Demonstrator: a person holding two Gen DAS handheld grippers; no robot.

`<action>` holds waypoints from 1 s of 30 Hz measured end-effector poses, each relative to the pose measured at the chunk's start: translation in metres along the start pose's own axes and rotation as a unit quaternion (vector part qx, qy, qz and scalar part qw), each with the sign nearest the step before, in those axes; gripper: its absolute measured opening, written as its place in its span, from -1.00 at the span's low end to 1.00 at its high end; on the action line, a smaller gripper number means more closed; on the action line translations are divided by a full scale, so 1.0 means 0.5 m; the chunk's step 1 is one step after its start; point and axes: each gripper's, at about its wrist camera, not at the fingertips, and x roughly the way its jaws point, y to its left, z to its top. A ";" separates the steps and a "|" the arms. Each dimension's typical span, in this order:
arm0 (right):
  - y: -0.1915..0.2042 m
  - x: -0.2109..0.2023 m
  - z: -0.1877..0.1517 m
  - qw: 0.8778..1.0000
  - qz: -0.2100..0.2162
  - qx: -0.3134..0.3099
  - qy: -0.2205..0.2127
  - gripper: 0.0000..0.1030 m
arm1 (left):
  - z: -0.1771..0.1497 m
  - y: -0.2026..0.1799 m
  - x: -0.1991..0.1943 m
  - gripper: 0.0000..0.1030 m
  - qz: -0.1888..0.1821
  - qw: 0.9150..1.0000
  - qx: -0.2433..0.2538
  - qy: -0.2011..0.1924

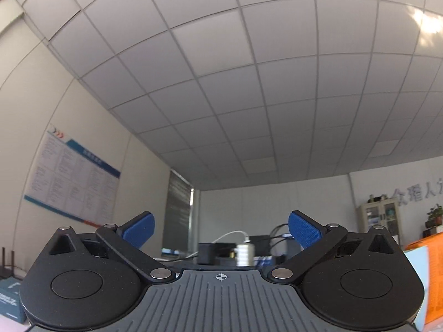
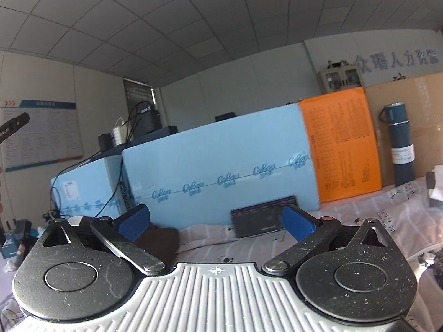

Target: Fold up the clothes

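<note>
My left gripper is open and empty, tilted up toward the ceiling; no clothing shows in its view. My right gripper is open and empty, held above a surface covered with a pale checked cloth. A dark brown garment lies bunched on that cloth just beyond the left blue fingertip, partly hidden by it.
A long light-blue box and an orange box stand behind the cloth. A dark flat case leans against the blue box. A dark blue flask stands at right. Cables and devices sit on the boxes.
</note>
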 end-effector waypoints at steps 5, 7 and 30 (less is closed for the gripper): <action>0.073 0.116 -0.024 0.995 0.035 -0.014 0.098 1.00 | -0.047 0.079 0.055 1.00 0.004 0.990 -0.096 0.100; 0.101 0.163 -0.034 0.989 0.048 -0.020 0.136 1.00 | -0.108 0.102 0.081 1.00 -0.013 0.977 -0.146 0.152; 0.314 0.469 -0.189 0.966 0.083 -0.137 0.203 1.00 | -0.370 0.215 0.143 1.00 -0.104 0.892 -0.293 0.329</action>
